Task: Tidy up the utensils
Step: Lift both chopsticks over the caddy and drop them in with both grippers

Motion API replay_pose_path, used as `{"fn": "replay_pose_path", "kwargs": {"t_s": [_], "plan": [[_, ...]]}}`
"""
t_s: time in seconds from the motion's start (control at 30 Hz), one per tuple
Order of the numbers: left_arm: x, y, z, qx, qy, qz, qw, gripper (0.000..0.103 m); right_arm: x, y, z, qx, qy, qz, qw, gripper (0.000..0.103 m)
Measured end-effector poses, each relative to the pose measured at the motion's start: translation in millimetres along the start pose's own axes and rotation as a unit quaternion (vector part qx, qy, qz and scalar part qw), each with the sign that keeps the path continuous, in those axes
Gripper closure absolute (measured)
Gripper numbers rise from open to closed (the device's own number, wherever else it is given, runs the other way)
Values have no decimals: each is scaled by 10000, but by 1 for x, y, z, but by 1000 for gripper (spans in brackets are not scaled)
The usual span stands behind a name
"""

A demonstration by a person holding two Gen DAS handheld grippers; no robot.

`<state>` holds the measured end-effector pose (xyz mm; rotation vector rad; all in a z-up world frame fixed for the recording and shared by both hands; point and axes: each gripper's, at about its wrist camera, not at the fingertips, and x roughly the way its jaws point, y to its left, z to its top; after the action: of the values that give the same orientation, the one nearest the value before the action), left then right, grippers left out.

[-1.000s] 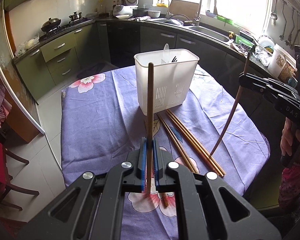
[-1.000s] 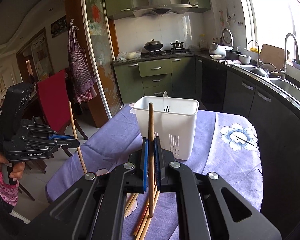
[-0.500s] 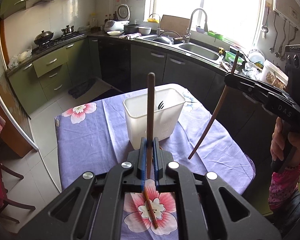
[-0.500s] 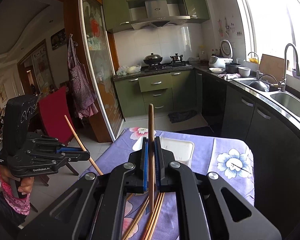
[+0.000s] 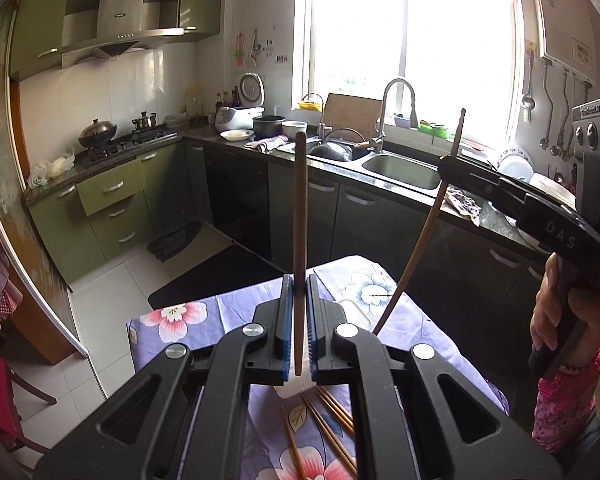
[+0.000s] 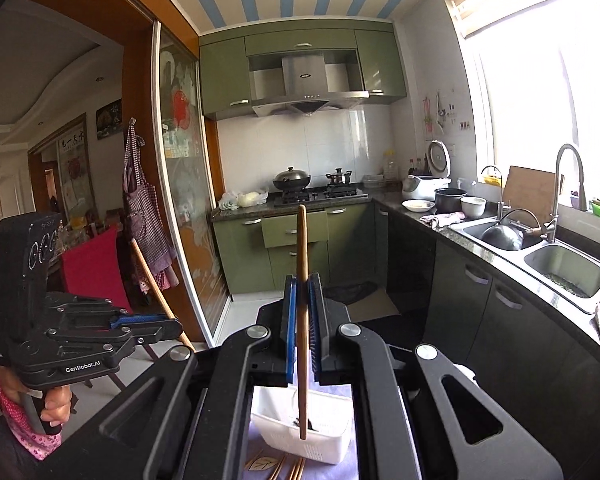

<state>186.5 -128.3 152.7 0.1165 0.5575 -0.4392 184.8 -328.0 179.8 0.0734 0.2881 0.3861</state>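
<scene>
Wooden chopsticks (image 5: 300,216) higher above basket (image 6: 300,432)

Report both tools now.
Left tool: shut on a chopstick.
Right tool: shut on another chopstick.

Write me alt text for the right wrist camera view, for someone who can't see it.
The right claw is shut on an upright wooden chopstick above a white utensil basket on a purple cloth. At left, the left claw grips another chopstick. A green kitchen with a sink lies behind.
</scene>
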Motion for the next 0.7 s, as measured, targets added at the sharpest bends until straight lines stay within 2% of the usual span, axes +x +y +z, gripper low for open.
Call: {"fn": "replay_pose_path", "kwargs": {"t_s": [0.13,0.4,0.53,0.67,0.7], "plan": [[26,0,6,-24,-31,146,9999,97,31,-16,-2,83,15,-158,9998,96],[98,9,-25,-171,671,206,9974,97,98,-42,-44,219,724,-163,9970,96],[111,11,-44,-101,974,233,9949,97,113,-45,-67,243,991,-131,9947,96],[111,10,-52,-31,1094,293,9936,96,116,-42,-82,235,1113,-108,9935,95],[111,10,-53,-5,1128,313,9931,92,115,-41,-84,231,1105,-115,9935,94]]}}
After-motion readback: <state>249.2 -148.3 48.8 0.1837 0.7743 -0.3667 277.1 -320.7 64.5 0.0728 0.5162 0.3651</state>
